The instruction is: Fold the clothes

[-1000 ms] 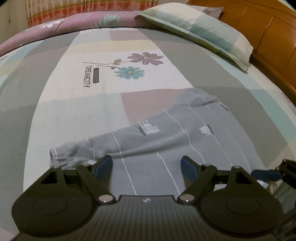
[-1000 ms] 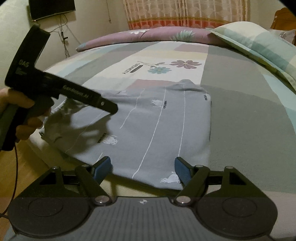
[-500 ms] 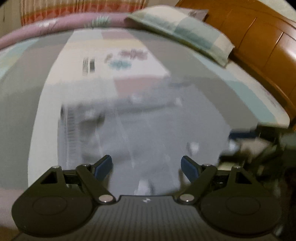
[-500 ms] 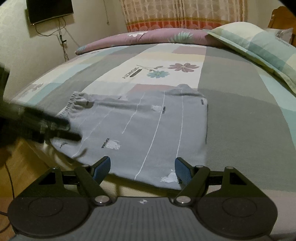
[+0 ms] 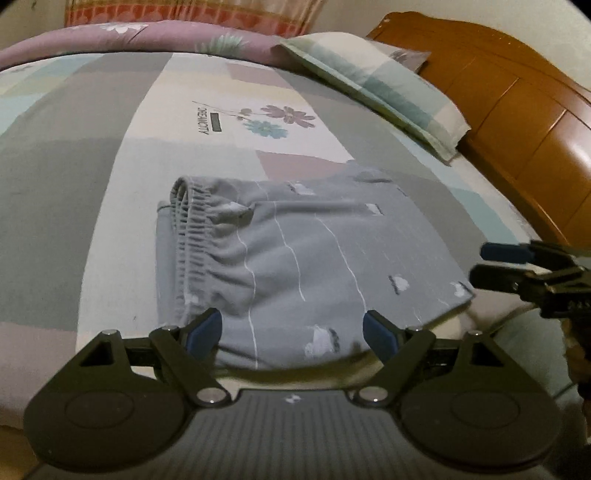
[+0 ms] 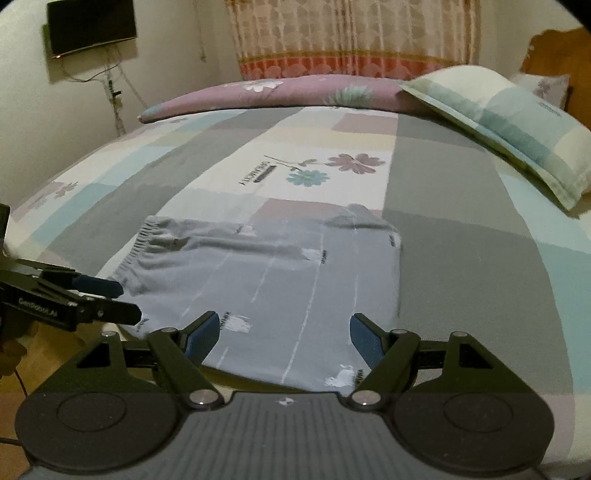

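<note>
Grey pants with thin white stripes (image 5: 295, 266) (image 6: 280, 273) lie folded into a rough rectangle near the bed's front edge, their elastic waistband (image 5: 184, 236) bunched at the left end. My left gripper (image 5: 291, 332) hovers open just short of the garment's near edge, nothing between its fingers. My right gripper (image 6: 284, 332) is also open and empty, over the near edge further right. Each gripper shows in the other's view: the right one (image 5: 491, 264) at the garment's right corner, the left one (image 6: 114, 301) at its left corner.
The patchwork bedsheet (image 6: 461, 240) spreads beyond the garment. A checked pillow (image 5: 380, 96) (image 6: 517, 122) and a rolled purple quilt (image 6: 280, 92) lie at the far side. A wooden headboard (image 5: 517, 110) stands on the right, a wall screen (image 6: 90, 24) at the far left.
The left gripper has swung left and pulled back from over the garment to its near edge. The waistband end now lies folded over. Both grippers stay open.
</note>
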`<state>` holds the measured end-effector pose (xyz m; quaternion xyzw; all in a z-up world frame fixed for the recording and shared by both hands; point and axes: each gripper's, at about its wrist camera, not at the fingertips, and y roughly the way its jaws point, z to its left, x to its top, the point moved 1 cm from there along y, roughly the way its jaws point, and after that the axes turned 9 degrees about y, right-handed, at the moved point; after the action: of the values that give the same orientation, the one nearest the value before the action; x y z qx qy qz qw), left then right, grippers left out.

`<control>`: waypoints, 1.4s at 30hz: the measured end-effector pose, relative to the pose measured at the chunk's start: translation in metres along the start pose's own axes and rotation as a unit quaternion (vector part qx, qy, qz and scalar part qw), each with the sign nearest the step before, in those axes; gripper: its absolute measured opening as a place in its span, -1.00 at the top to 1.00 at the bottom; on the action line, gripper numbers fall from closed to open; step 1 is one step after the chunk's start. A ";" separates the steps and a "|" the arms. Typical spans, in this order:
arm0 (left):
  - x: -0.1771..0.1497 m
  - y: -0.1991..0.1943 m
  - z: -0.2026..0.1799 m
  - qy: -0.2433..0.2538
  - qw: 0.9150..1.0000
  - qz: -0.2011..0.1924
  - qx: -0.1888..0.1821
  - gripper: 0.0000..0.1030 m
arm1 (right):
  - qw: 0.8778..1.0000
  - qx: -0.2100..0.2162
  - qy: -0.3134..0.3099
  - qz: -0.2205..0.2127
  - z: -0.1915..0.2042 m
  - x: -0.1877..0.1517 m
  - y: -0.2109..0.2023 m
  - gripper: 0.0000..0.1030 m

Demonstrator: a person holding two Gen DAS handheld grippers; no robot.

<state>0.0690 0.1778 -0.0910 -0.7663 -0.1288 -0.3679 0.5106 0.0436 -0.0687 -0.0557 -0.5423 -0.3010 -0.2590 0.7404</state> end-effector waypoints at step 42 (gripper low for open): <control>0.049 0.065 0.121 -0.247 0.958 0.045 -0.136 -0.80 | 0.907 0.251 0.313 0.131 -0.154 0.045 0.116 -1.00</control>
<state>0.1927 0.2464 -0.1270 -0.9006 -0.1646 -0.1582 0.3698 0.1823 -0.1865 -0.1333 -0.2643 -0.0349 -0.2325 0.9354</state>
